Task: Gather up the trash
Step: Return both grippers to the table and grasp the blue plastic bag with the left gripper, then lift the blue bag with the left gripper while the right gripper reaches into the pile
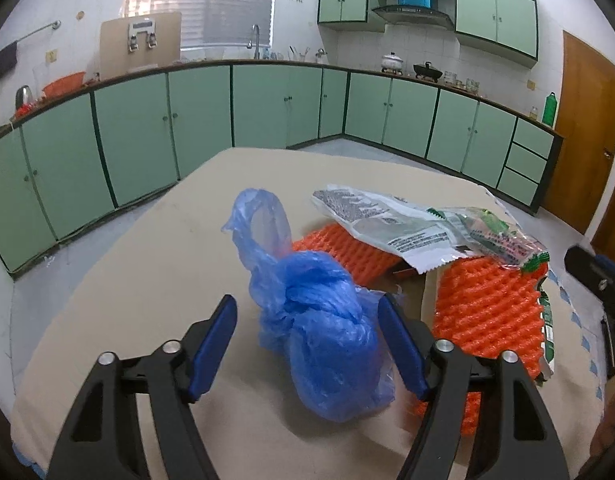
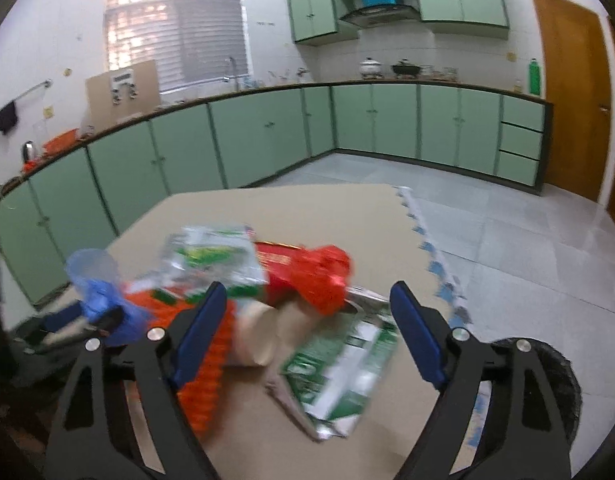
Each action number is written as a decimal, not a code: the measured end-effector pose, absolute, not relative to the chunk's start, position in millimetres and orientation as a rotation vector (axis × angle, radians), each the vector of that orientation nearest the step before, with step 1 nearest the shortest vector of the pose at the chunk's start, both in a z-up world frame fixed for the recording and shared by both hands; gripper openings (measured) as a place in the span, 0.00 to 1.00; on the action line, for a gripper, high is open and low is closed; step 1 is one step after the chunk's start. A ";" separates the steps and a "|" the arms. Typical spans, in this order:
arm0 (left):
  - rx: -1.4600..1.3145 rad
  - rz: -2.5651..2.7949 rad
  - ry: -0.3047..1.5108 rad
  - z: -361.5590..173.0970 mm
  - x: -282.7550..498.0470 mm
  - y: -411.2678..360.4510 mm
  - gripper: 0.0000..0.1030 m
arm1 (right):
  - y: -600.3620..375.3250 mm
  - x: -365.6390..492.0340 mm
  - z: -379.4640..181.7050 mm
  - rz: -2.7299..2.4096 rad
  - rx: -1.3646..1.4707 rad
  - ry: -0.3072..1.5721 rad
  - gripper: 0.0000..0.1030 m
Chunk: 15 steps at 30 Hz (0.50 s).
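Left hand-held gripper (image 1: 307, 336) straddles a knotted blue plastic bag (image 1: 323, 320) on the beige counter (image 1: 147, 280), jaws apart; the right pad touches the plastic, the left pad stands clear, no clamp. Right hand-held gripper (image 2: 307, 328) hangs jaws wide apart and empty over a cardboard tube (image 2: 259, 336) and a green-and-white carton wrapper (image 2: 343, 376). Beyond lie orange foam netting (image 1: 487, 312), a printed plastic wrapper (image 1: 391, 220) and a red package (image 2: 311, 276); green cabinets (image 1: 267, 104) stand behind.
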<state>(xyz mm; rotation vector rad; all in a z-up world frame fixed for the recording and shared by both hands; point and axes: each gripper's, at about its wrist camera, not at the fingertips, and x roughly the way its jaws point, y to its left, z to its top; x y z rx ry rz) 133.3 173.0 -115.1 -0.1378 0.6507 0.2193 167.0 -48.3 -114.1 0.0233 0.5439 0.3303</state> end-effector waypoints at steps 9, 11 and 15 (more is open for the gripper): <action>-0.154 0.198 0.659 -116.1 135.8 177.7 0.30 | -28.9 168.9 -104.0 0.412 -0.008 0.551 0.70; -0.155 0.205 0.656 -113.6 135.1 177.3 0.28 | -28.9 170.5 -102.2 0.409 0.003 0.555 0.69; -0.165 0.240 0.621 -100.4 123.8 179.6 0.27 | -31.7 171.8 -97.7 0.420 0.033 0.557 0.69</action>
